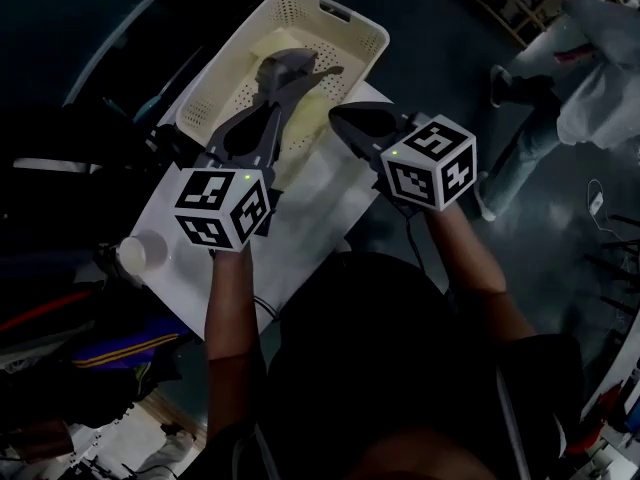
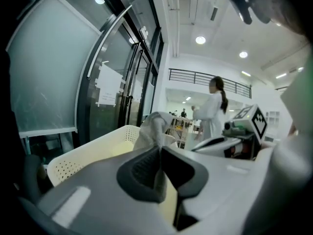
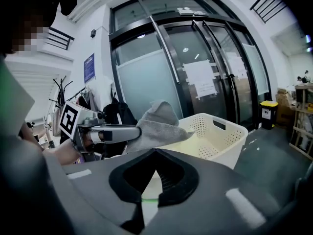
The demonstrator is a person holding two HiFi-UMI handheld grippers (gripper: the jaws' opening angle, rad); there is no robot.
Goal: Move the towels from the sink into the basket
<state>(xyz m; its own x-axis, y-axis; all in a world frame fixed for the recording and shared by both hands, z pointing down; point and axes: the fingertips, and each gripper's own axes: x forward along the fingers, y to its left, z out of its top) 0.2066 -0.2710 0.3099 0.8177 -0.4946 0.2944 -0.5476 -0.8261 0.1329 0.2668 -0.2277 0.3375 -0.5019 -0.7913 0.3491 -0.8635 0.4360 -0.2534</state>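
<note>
Clamping the grey towel over the basket at twelve o'clock, the left gripper could leave a corner draped over the rim if it releases off-centre. The right gripper, at one o'clock, is clenched and empty.

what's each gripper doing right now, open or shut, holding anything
left gripper: closed on the grey towel, over the basket
right gripper: closed, nothing between its jaws
</note>
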